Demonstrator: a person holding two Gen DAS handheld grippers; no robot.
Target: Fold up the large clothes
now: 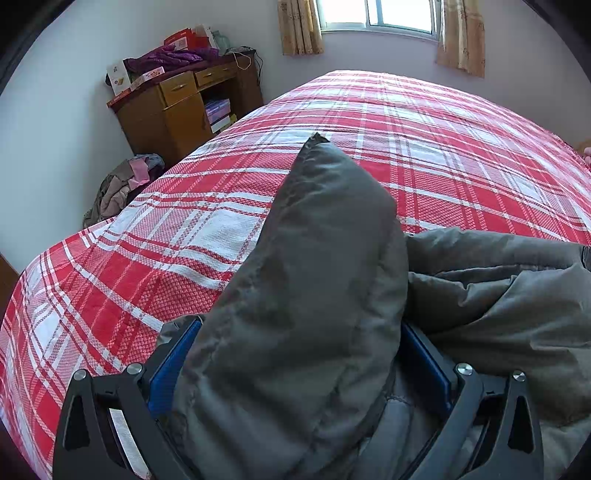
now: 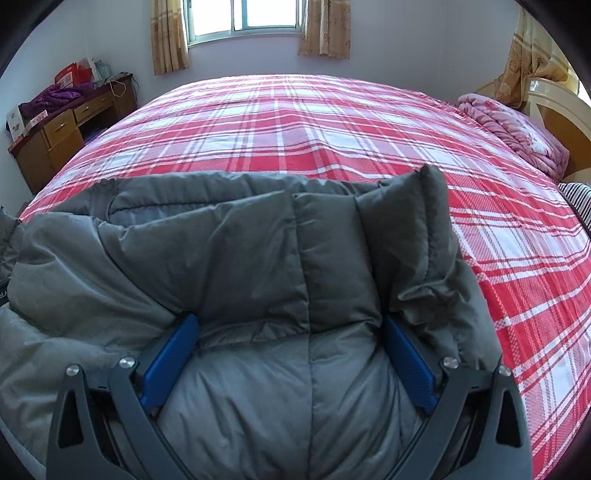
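Observation:
A grey padded jacket (image 1: 314, 295) lies bunched on the near side of a bed with a red and white plaid cover (image 1: 406, 129). My left gripper (image 1: 301, 339) has its blue pads on either side of a thick fold of the jacket that sticks up and forward. My right gripper (image 2: 290, 332) has its blue pads (image 2: 170, 362) around another thick part of the same jacket (image 2: 258, 258). A corner of the jacket stands up to the right of it. Both jaws are wide apart with padding filling the gap.
The plaid bed (image 2: 332, 122) stretches ahead to a wall with a window (image 2: 243, 18). A wooden desk (image 1: 184, 107) with clutter stands far left, with a clothes pile (image 1: 122, 184) on the floor. A pink quilt (image 2: 517, 129) lies by the headboard at right.

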